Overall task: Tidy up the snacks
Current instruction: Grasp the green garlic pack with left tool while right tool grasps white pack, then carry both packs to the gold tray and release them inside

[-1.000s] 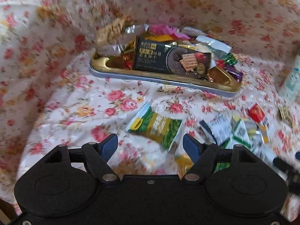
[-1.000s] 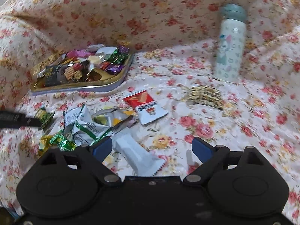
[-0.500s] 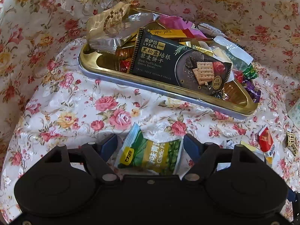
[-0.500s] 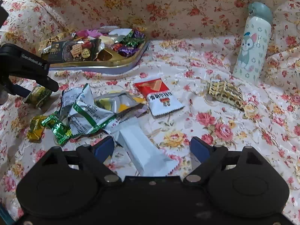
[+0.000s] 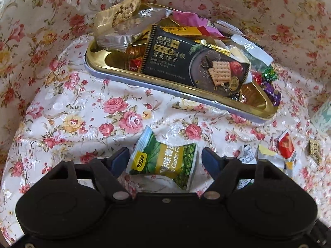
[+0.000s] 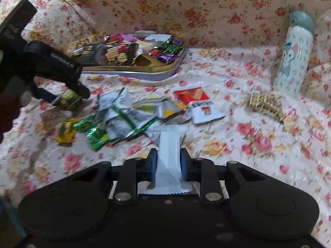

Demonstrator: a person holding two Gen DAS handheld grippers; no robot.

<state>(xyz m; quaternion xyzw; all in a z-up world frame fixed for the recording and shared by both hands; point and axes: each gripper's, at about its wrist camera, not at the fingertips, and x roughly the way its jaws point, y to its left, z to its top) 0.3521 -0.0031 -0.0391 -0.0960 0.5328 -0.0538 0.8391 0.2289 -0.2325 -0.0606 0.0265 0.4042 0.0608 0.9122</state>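
A gold tray [image 5: 115,61] holds a black cracker pack [image 5: 186,62] and several wrapped snacks; it also shows in the right wrist view [image 6: 144,70]. My left gripper [image 5: 164,158] is open, its jaws on either side of a green garlic-pea packet [image 5: 163,161] lying on the floral cloth. That packet also shows in the right wrist view [image 6: 69,101]. My right gripper [image 6: 168,163] is shut on a white snack bar [image 6: 168,155]. Loose wrappers [image 6: 124,115] and a red-and-white packet [image 6: 198,103] lie ahead of it.
A white cartoon bottle [image 6: 293,55] stands at the right. A gold patterned packet [image 6: 264,103] lies near it. A yellow candy [image 6: 65,133] and a green foil candy [image 6: 95,132] lie at the left. Floral cloth rises behind the tray.
My right gripper has closed on the white snack bar. My left gripper has moved forward around the green pea packet and stays open.
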